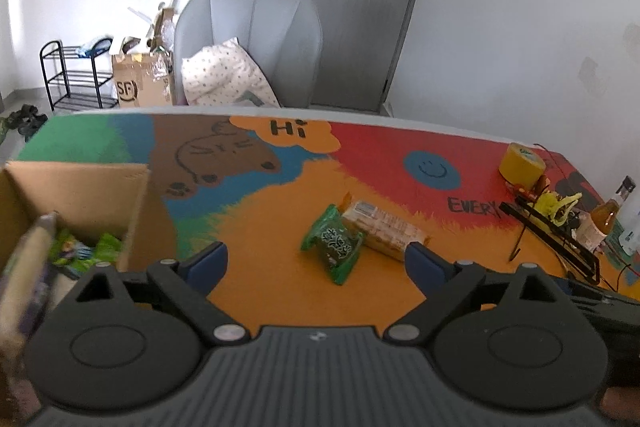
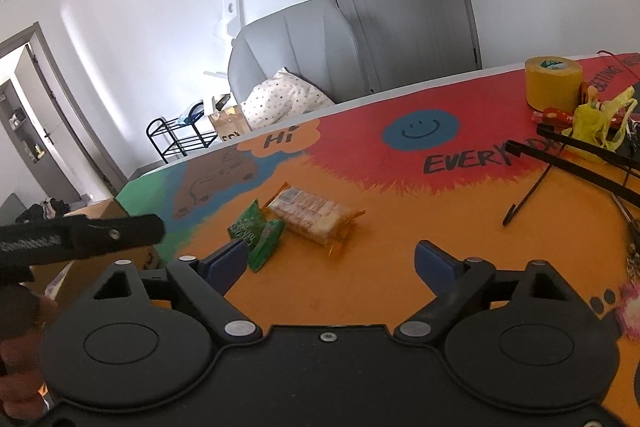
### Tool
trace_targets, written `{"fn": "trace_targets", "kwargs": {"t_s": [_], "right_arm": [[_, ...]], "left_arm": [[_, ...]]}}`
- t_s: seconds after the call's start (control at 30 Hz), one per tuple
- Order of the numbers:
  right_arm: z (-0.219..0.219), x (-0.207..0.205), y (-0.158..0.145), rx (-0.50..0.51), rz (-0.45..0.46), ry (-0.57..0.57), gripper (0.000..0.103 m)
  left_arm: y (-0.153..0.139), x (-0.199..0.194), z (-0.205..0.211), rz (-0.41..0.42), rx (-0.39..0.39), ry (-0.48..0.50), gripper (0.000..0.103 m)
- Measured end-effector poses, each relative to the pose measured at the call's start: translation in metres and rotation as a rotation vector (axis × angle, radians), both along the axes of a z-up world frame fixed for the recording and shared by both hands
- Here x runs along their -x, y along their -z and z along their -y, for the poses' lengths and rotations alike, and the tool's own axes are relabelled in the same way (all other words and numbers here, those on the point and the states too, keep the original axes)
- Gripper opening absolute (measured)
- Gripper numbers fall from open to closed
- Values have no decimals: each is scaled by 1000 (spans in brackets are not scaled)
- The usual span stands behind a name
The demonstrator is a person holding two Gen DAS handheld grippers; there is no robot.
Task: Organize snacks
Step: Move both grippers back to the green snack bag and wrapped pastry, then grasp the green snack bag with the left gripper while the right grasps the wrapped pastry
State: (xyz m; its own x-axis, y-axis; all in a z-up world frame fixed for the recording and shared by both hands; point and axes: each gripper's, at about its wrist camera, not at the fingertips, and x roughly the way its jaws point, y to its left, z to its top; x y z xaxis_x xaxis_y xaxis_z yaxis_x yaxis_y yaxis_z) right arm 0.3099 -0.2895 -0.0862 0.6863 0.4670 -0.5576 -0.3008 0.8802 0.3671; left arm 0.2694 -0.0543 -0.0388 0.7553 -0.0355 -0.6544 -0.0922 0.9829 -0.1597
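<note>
Hovering both sets of fingers wide apart and empty, I see the left gripper (image 1: 316, 261) and right gripper (image 2: 330, 259) over the colourful printed desk (image 1: 280, 195). The green crinkly snack packet (image 1: 335, 245) lies touching the long clear-wrapped cracker pack (image 1: 384, 229). I'd straddle the green packet squarely, pinch mid-body, then carry it to the open brown cardboard box (image 1: 80, 187) at left.
</note>
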Motion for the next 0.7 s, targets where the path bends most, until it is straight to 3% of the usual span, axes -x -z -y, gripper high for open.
{"fn": "trace_targets", "kwargs": {"t_s": [0.27, 0.5, 0.7], "right_arm": [[-1, -24, 10, -31, -16, -47, 70], [-6, -49, 17, -21, -29, -74, 62], [-16, -67, 19, 15, -31, -100, 62]], "left_arm": [[20, -28, 6, -33, 23, -15, 90], [37, -56, 12, -71, 56, -17, 67], [52, -76, 13, -106, 62, -33, 56]]}}
